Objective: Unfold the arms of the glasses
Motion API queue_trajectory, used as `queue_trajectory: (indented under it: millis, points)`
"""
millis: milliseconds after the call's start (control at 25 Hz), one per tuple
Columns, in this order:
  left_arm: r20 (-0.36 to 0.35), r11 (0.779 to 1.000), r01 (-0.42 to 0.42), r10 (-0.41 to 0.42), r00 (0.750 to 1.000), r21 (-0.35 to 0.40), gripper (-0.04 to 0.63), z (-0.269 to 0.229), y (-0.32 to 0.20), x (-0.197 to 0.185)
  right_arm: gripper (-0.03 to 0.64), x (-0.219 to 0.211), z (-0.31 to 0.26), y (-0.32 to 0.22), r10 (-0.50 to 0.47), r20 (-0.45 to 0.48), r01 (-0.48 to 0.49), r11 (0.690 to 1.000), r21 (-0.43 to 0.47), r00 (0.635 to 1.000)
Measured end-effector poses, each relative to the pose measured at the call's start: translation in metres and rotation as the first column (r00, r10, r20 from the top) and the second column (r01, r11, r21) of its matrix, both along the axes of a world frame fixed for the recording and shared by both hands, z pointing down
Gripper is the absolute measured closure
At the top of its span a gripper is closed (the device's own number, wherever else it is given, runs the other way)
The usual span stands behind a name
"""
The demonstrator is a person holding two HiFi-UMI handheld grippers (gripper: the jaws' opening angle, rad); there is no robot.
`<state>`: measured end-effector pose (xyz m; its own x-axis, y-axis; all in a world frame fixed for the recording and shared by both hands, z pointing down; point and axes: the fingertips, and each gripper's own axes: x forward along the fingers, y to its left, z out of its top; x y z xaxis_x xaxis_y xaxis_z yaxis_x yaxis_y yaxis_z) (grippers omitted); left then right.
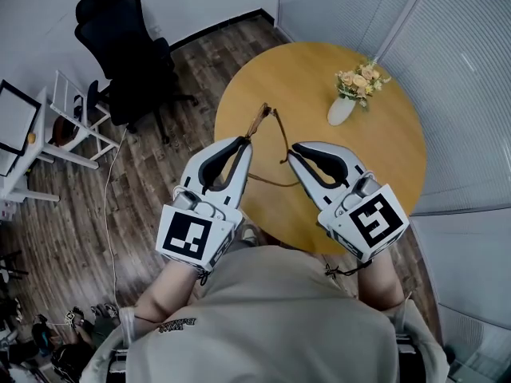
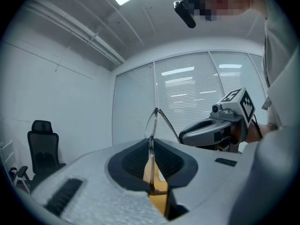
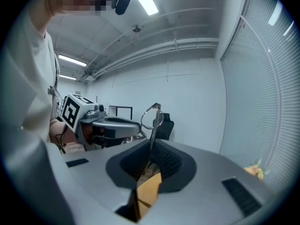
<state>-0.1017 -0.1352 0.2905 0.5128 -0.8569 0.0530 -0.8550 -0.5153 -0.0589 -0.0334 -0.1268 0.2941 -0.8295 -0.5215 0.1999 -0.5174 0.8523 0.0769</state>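
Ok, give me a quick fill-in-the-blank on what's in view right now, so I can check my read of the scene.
1. The left gripper and the right gripper each have their jaws ___ on the glasses.
2. The table under the glasses is ___ in shape.
3. The vase with flowers on the table is ___ in colour.
4. The office chair beyond the table is ___ in colour.

Missing words: shut; round; white; black

Open table (image 1: 375,174) surface lies at centre and right of the frame. Obstacles: vase (image 1: 342,110) upper right, glasses (image 1: 258,121) at centre, chair (image 1: 128,50) on floor, upper left.
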Motion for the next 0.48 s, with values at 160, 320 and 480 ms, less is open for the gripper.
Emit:
queue_trajectory:
  millis: [160, 320, 480]
  points:
    - [0.014, 1.0, -0.023, 0.024, 1.0, -0.011, 0.558, 0.002, 0.002, 0.006, 0.571, 0.01, -0.002, -0.008, 0.105, -0.049, -0.101, 0.992, 0.078, 0.993]
    - [0.003, 0.999, -0.029, 0.03, 1.0, -0.039, 0.558, 0.009, 0.004, 0.013, 0.571, 0.019, -0.015, -0.015, 0.161, -0.022, -0.157, 0.979, 0.128, 0.987]
    - [0.013, 0.999, -0.018, 0.018, 1.0, -0.035, 0.558, 0.008, 0.004, 0.014, 0.569, 0.005, -0.03, 0.004, 0.057, 0.091, -0.064, 0.995, 0.082, 0.994]
